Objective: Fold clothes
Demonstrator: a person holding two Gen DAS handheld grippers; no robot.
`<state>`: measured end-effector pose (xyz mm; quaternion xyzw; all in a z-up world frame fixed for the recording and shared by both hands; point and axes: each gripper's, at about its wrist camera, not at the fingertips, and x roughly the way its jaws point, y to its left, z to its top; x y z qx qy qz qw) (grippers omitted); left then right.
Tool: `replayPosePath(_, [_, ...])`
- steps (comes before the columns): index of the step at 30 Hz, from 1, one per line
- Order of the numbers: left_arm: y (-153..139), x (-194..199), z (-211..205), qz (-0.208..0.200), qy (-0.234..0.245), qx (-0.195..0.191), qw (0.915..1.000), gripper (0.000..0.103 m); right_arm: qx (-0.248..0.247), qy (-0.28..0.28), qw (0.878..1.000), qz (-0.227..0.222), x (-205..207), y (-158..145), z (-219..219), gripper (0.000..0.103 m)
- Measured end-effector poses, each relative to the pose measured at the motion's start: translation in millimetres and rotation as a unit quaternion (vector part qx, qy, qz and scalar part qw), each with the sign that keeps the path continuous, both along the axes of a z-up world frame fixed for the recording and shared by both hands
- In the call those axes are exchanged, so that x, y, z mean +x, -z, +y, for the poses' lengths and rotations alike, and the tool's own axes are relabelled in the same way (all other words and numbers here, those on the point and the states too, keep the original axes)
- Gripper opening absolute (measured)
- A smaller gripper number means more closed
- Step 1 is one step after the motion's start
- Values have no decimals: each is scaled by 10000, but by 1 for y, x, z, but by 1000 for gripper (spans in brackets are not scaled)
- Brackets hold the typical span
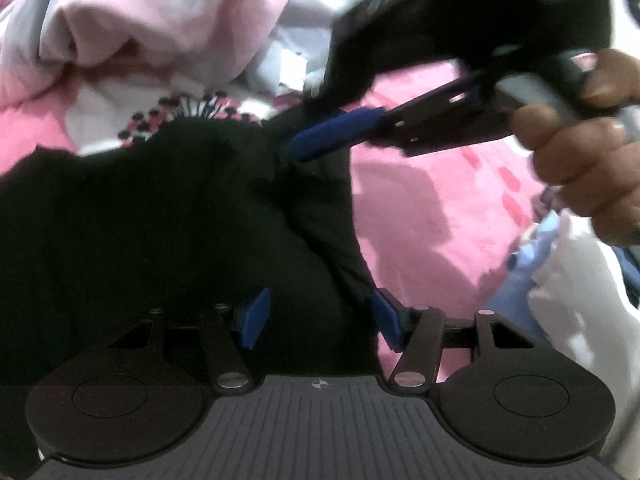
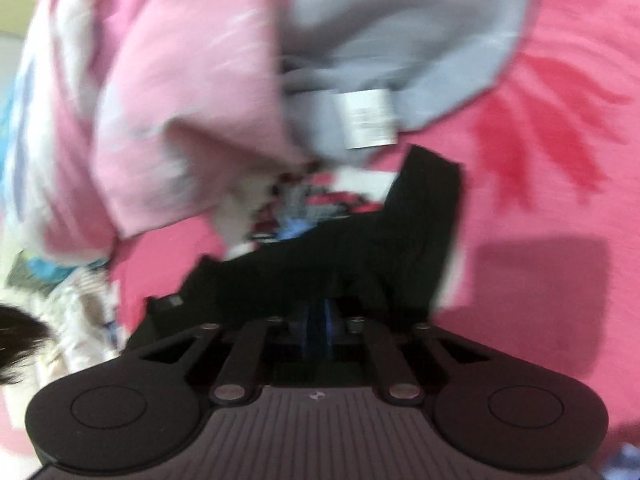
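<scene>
A black garment [image 1: 168, 220] lies bunched on the pink bedsheet [image 1: 432, 208]. My left gripper [image 1: 320, 320] hovers over its right part with the blue pads [image 1: 254, 320] wide apart. Black cloth shows between them, and the pads do not press on it. In the left wrist view my right gripper [image 1: 292, 148] reaches in from the upper right, held by a person's hand [image 1: 580, 144]. Its blue fingers are closed on the garment's upper edge. In the right wrist view, the right gripper [image 2: 318, 322] has its pads nearly together, pinching the black garment [image 2: 360, 248], which stretches away from them.
A pale pink garment [image 1: 160, 20] and a grey-blue one with a white label [image 2: 368, 120] lie heaped beyond the black cloth. White and light-blue clothes [image 1: 560, 280] sit at the right of the left wrist view. More patterned laundry [image 2: 76, 300] lies at the left of the right wrist view.
</scene>
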<state>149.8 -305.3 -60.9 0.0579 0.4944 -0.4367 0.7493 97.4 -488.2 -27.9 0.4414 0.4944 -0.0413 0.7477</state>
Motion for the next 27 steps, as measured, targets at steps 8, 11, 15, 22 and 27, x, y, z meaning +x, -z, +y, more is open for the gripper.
replayPosePath(8, [3,-3,6,-39,-30,-21,10000,56,-234,694,9973,-78,-29,-8,-27,34])
replayPosePath(11, [2,-4,6,-64,-24,6,10000,56,-392,393,9981,265,-24,2,-20,34])
replayPosePath(15, [2,-8,8,-122,-2,53,9999,56,-881,-348,9948,374,-10,9,8,33])
replayPosePath(22, [2,-15,12,-211,18,98,9997,56,-1326,-982,9853,431,-6,15,28,2])
replayPosePath(27, [5,-13,18,-59,-65,8,10000,57,-1445,-185,9875,604,-36,-4,2,1])
